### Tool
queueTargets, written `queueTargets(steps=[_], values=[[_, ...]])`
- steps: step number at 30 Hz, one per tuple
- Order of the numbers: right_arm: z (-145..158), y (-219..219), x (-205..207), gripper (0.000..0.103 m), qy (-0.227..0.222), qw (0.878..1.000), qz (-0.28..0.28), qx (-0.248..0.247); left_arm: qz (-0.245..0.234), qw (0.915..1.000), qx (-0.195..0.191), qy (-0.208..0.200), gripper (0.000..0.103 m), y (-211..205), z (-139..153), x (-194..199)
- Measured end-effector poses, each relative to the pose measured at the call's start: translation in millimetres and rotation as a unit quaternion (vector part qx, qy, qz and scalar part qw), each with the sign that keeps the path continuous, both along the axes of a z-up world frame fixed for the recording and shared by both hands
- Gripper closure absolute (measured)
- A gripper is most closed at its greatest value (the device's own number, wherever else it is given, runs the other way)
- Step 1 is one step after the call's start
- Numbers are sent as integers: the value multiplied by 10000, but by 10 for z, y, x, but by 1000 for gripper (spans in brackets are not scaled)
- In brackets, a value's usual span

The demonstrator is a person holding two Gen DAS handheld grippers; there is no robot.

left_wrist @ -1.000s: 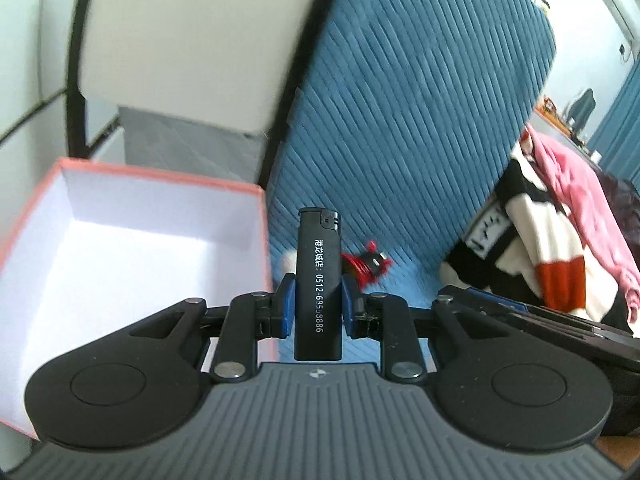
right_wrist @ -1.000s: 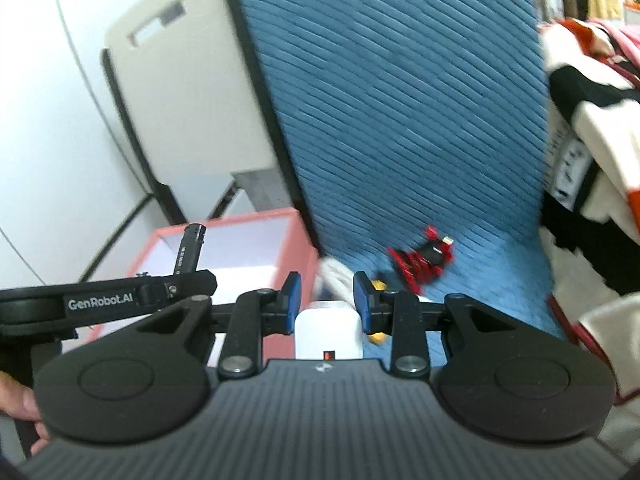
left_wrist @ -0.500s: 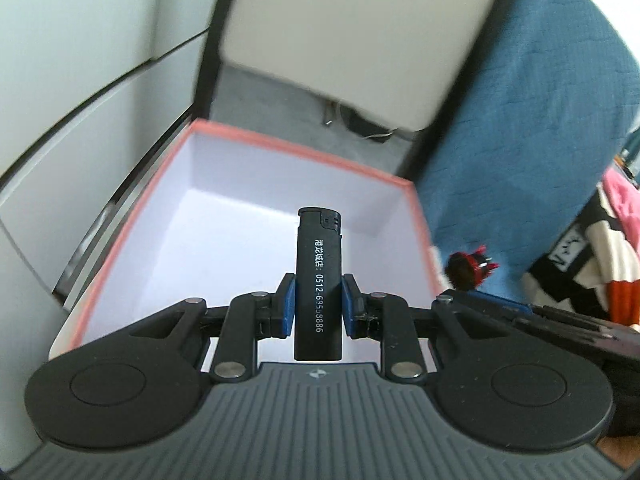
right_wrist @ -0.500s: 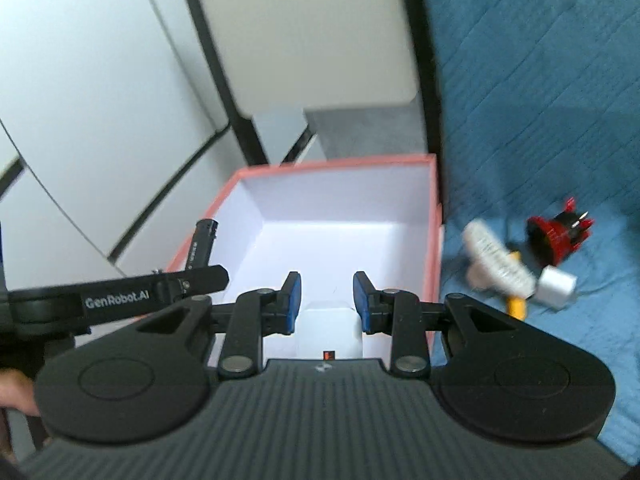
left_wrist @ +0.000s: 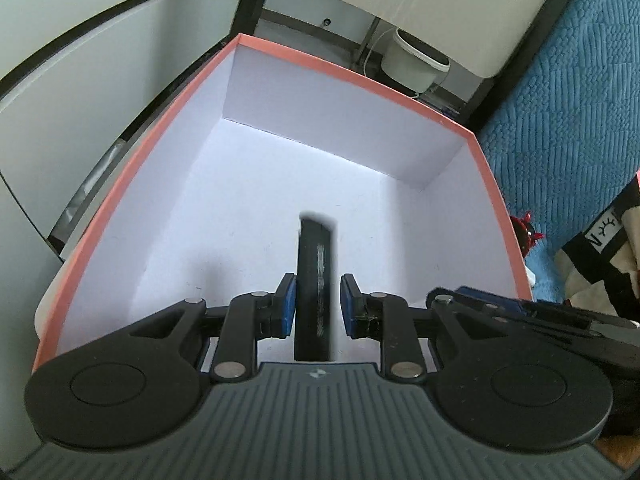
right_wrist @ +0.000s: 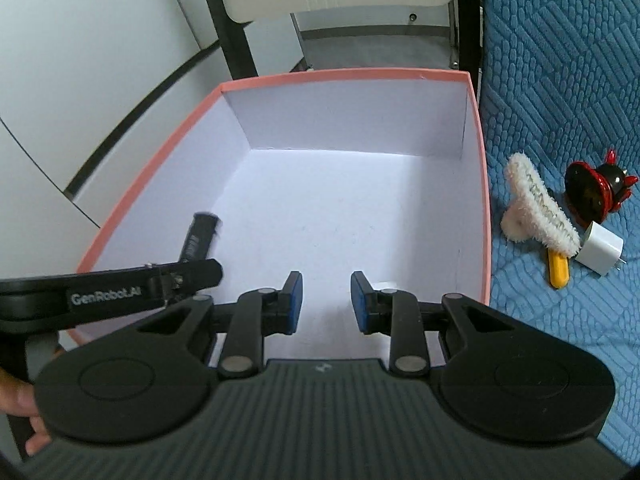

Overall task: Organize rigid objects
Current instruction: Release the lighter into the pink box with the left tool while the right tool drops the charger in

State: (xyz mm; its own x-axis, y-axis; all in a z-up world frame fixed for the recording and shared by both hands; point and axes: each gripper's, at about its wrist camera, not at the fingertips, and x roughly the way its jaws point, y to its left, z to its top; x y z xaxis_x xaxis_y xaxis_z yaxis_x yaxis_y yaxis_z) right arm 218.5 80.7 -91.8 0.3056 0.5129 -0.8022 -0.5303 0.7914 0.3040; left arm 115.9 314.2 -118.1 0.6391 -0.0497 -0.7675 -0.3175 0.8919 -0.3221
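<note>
A pink-rimmed box (left_wrist: 360, 76) with a white inside fills both views, and both grippers hang over it, tilted down. In the left wrist view a black lighter (left_wrist: 316, 280) shows blurred between the blue pads of my left gripper (left_wrist: 316, 304). The jaws are opening, with a gap on each side of it. The right wrist view shows that lighter (right_wrist: 200, 236) just past the left gripper (right_wrist: 200, 272). My right gripper (right_wrist: 326, 302) has its jaws apart with nothing between them. A small white piece (right_wrist: 384, 283) peeks from behind its right finger, on the floor of the box (right_wrist: 344, 74).
On the blue quilt (right_wrist: 560, 80) right of the box lie a fluffy white brush with a yellow handle (right_wrist: 536, 208), a red and black toy (right_wrist: 592, 192) and a white plug (right_wrist: 600, 250). A black-framed white chair stands behind. A hand (right_wrist: 20, 400) holds the left gripper.
Both grippers swung from over the quilt to above the box and sank toward it. The left pads came off the lighter. The white block is gone from the right jaws.
</note>
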Motion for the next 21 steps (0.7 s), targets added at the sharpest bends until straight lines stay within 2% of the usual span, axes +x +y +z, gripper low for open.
queueTargets(steps=[1,3,5,11,21], values=[[7,-3,5,73,10,10000,-7,-5,35,10000,5,16,71,8,8,-5],[30,-7,18,73,20,10000,-5,29,72,10000,6,-15,59,23,39,-21],[94,-39,14,73,-22,9999,-11,99,87,9999,50,-65,55,16,92,-8],[386,-188,-17,73,-288,9989,-86,358,9,9992,209,-348,55,-144,379,-94],[824,-688,-177,72,-858,9942,-281,592,-201,9946,446,-912,55,-672,859,-311]])
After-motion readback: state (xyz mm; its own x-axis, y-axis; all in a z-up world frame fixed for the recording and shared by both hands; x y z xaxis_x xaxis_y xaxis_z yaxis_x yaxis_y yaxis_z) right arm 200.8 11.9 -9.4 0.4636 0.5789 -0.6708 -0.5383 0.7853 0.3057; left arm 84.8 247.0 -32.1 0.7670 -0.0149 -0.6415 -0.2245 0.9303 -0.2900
